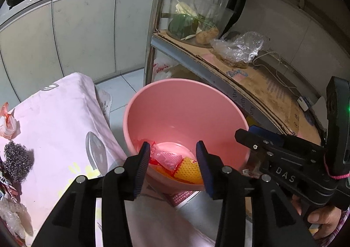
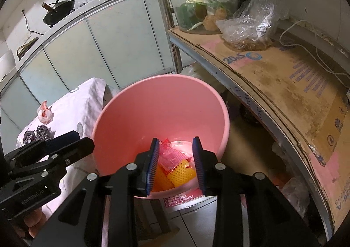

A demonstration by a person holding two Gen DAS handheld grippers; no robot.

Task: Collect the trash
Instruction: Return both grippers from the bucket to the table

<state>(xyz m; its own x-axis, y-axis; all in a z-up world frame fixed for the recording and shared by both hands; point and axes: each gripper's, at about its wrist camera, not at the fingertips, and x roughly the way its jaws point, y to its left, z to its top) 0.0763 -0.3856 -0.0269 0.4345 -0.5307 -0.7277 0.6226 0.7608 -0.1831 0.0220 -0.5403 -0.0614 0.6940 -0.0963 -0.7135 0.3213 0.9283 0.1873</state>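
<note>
While both tongs are held over the pink bucket (image 1: 186,102), the remaining trash is seen at the far left on the cloth-covered surface (image 1: 65,120): a steel scouring pad (image 1: 18,160), a crumpled red-and-white wrapper (image 1: 7,124) beyond it, and clear crinkled plastic (image 1: 13,218) at the near edge. Just right of the surface the bucket is placed on the floor, and collected trash is seen at its bottom: a pink plastic packet (image 2: 172,156) and yellow foam netting (image 2: 182,172), lying together. The left tongs (image 1: 174,166) are seen with jaws apart and nothing between the pads. The right tongs (image 2: 176,164) are likewise parted, more narrowly, with nothing gripped. To the right, a metal shelf lined with cardboard (image 2: 273,76) is seen, on which a glass container of vegetables (image 2: 196,12) and a clear plastic bag (image 2: 251,25) are kept.
</note>
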